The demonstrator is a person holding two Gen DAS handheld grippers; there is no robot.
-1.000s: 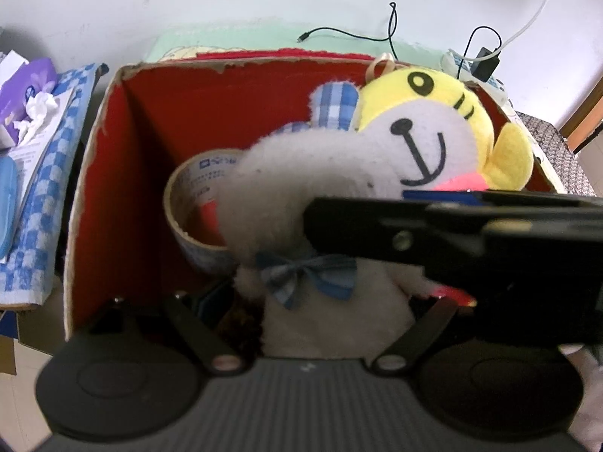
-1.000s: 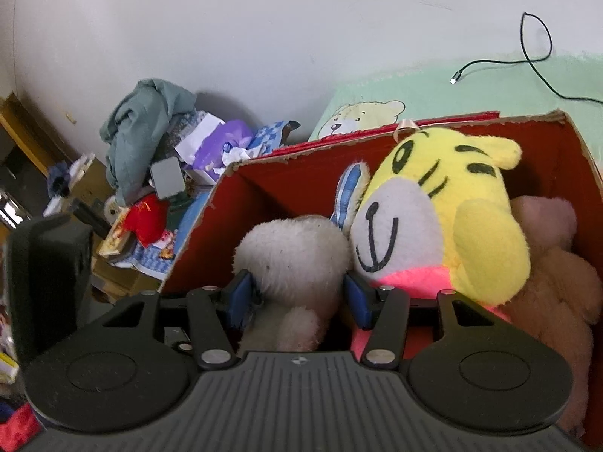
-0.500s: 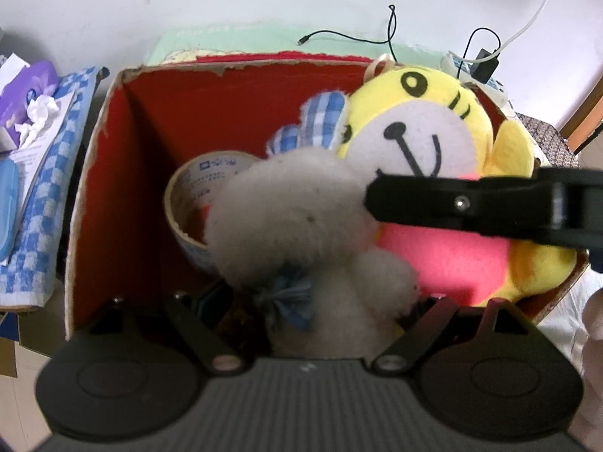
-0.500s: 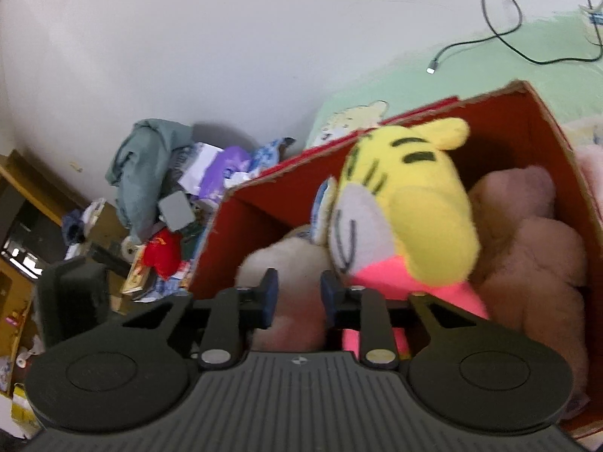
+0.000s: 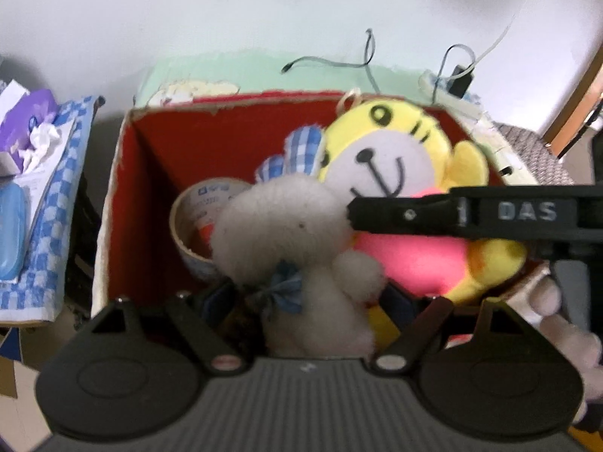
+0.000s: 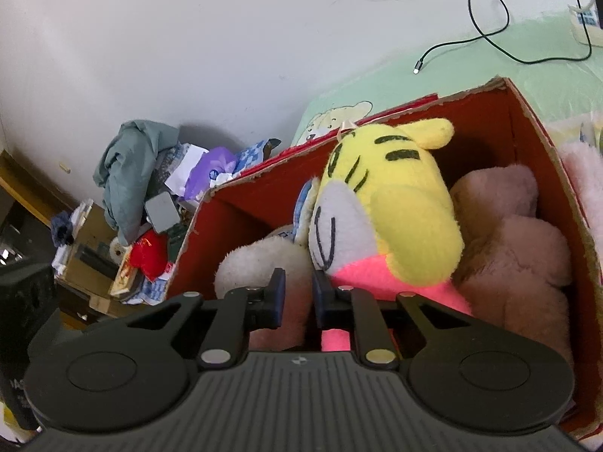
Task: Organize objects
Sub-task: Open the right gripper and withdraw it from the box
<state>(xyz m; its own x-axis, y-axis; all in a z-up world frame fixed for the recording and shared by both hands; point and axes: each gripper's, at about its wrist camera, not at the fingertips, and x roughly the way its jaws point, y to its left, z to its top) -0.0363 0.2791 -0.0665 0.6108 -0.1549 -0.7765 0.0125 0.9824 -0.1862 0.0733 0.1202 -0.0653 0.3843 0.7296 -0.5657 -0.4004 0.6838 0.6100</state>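
Left tongs: spread wide around the base of the grey-white plush, one blue pad on each side low in the box. The pads are half buried in shadow, and whether they touch the fur cannot be told.
Right tongs: nearly pressed together, a narrow gap left between the blue pads. They sit at the seam between the two toys. From the left wrist view they come in as a black bar across the tiger's chest; whether they pinch any fabric is not readable.
Grey-white plush: upright in the near part of the red box, a small blue checked bow at its neck. Its face is blurred, its lower body cut off by the left tool body, and only the top of its head shows in the right wrist view.
Tiger plush: yellow with a white muzzle and pink shirt, leaning against the grey-white plush. Its lower half is hidden behind the right tongs.
Tape roll: standing on edge behind the grey-white plush, partly covered by it; the print on it is too small to read.
Pink plush: packed into the right end of the box beside the tiger, its face turned away or hidden.
Red box: open-topped cardboard, its near wall hidden below the tools.
Pile of clutter: left of the box, cloth, papers and packets jumbled together.
Green bedding: behind the box against the wall, a black cable lying on it.
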